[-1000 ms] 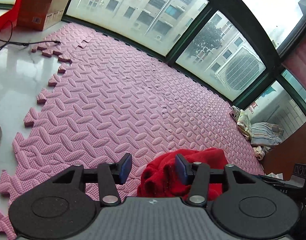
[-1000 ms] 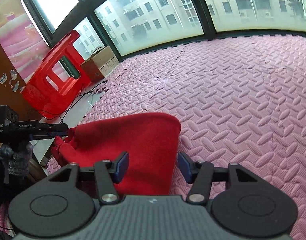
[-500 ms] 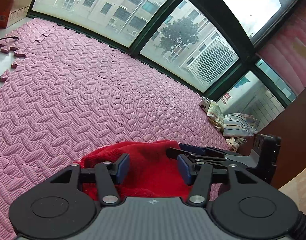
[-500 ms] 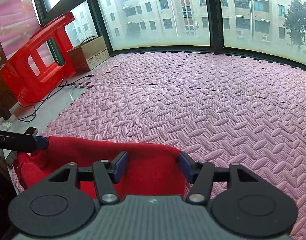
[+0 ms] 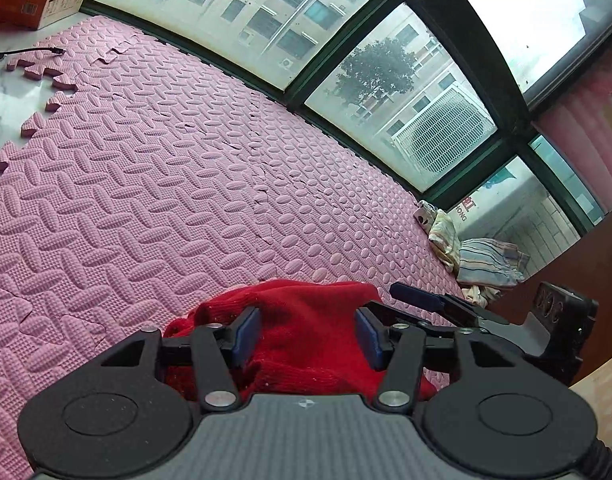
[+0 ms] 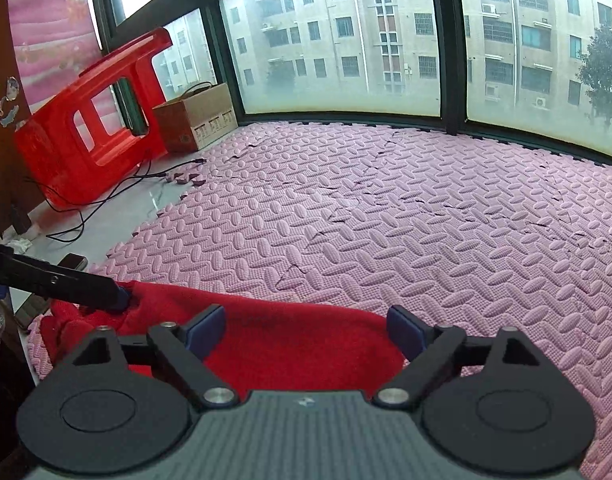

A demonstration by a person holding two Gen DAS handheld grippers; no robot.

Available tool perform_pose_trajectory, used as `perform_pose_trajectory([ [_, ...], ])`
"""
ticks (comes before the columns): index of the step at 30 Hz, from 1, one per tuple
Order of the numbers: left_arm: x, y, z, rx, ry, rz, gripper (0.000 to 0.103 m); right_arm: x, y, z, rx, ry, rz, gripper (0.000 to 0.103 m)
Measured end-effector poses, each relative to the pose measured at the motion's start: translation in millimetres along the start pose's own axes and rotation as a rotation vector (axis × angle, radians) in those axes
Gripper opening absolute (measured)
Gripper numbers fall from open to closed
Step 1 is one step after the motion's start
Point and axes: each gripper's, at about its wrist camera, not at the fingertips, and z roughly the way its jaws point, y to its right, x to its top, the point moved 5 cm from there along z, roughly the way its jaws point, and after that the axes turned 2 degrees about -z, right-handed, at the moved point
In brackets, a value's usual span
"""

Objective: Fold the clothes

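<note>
A red knitted garment (image 5: 306, 332) lies bunched on the pink foam mat, right under both grippers. My left gripper (image 5: 307, 336) is open, its blue pads on either side of the cloth's top fold. My right gripper (image 6: 306, 330) is open wide over the garment (image 6: 290, 344), near its right edge. In the left wrist view the right gripper's fingers (image 5: 417, 300) reach in from the right. In the right wrist view the left gripper's fingers (image 6: 106, 294) touch the cloth's far left edge.
The pink foam mat (image 6: 425, 208) stretches to the windows. A red plastic stool (image 6: 90, 120) and a cardboard box (image 6: 198, 116) stand at the left, with cables on the white floor. A pile of striped clothes (image 5: 481, 260) lies by the wooden furniture.
Both grippers have come down closer to the red garment. The right gripper's jaws have opened wider. The left gripper has swung back a little to the left.
</note>
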Motion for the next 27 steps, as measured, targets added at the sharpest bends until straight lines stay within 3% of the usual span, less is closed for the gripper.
perform_pose_trajectory([
  [3,3,6,0,-0.008,0.004,0.005,0.057,4,-27,-11,0.031,0.050,-0.064,0.103],
  [12,1,10,4,-0.034,-0.009,0.000,0.055,-5,-83,-7,0.087,0.052,-0.205,0.103],
  [27,-13,-15,5,-0.045,0.041,-0.098,0.048,-40,-106,-4,0.041,0.067,-0.284,0.103],
])
